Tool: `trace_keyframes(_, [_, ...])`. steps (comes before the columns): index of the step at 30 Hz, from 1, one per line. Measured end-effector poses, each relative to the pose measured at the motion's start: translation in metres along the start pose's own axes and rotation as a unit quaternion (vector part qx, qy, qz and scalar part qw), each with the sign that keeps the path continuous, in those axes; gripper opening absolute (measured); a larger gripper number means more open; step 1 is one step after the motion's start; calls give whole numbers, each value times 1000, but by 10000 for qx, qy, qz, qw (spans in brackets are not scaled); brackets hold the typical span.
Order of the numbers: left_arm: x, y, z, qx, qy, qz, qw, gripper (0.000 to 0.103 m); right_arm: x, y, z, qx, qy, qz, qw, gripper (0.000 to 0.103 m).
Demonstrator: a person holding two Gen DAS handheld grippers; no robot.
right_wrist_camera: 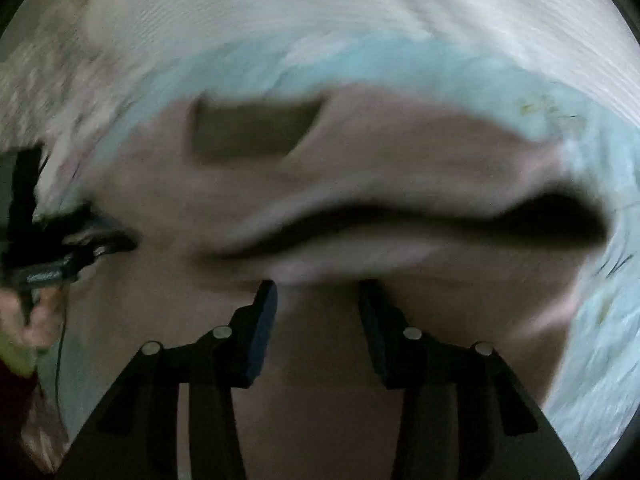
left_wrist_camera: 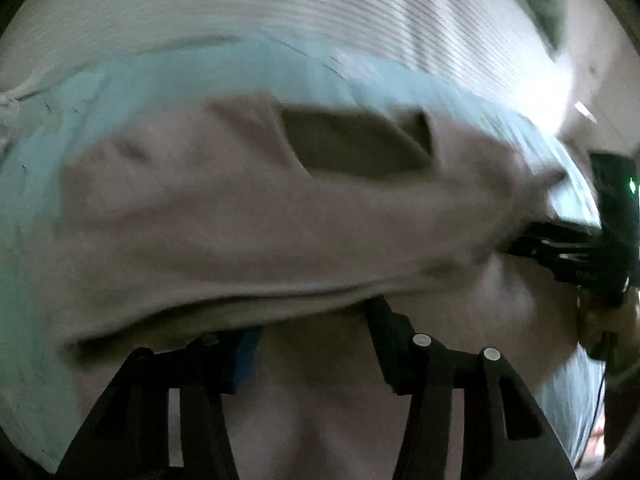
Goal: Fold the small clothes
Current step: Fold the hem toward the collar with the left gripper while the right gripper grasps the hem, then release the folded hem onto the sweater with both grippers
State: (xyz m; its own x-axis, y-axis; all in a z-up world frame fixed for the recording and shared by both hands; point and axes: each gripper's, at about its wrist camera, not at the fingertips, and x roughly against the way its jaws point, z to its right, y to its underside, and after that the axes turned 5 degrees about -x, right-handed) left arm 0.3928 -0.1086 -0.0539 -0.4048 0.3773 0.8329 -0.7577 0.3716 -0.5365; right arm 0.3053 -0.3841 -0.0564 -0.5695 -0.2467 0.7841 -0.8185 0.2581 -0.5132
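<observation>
Both views are smeared by motion blur, so fabric edges and seams are hard to make out. In the left wrist view the left gripper point(left_wrist_camera: 316, 332) sits at 6 o'clock; the tips of its fingers point(left_wrist_camera: 390, 340) disappear under a fold of the garment point(left_wrist_camera: 260, 208), and cloth fills the wide gap between them, though whether they pinch it I cannot tell. The right gripper point(left_wrist_camera: 560, 244) enters at 3 o'clock, its tips buried in the garment's edge. In the right wrist view the right gripper point(right_wrist_camera: 318, 304) also stands well apart at 6 o'clock, tips meeting a blurred fold; its hold is unclear too. The left gripper point(right_wrist_camera: 100, 240) shows at 9 o'clock, touching the cloth.

The garment point(right_wrist_camera: 360, 168) is pale pinkish-beige, rumpled, with a darker rectangular patch point(right_wrist_camera: 252, 128) towards 11 o'clock and a dark open fold point(right_wrist_camera: 520, 220) at 3 o'clock. It lies on a light blue sheet point(right_wrist_camera: 400, 60), with white ribbed bedding point(left_wrist_camera: 240, 4) at 12 o'clock.
</observation>
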Motion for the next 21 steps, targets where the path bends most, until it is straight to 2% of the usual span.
trace_keyframes(2, [1,-24,-24,340,-240,238,9989,49,11,-18,28,-653,114,529,9964,43])
trace_keyframes(4, [9,-39,-51,794,-662,504,9934,49,27,-24,50,-1233,144,1050,9867,43])
trace_keyframes(6, [20,-40,-73,1251,-727,715,9869,51,45,-20,63,-1643,239,1405,9761,45])
trace_keyframes(8, [36,-27,-89,1705,-563,891,9797,56,62,-6,66,-1858,-56,1583,9697,45])
trace_keyframes(12, [67,25,-76,1826,-280,1151,9760,56,82,35,42,-1720,-490,1599,9708,45])
trace_keyframes(17, [99,104,-31,1907,380,1264,9727,56,96,92,9,-1623,-879,1354,9735,46])
trace_keyframes(21, [121,158,-5,2042,806,1433,9650,63,97,133,-14,-1652,-1066,1239,9726,47])
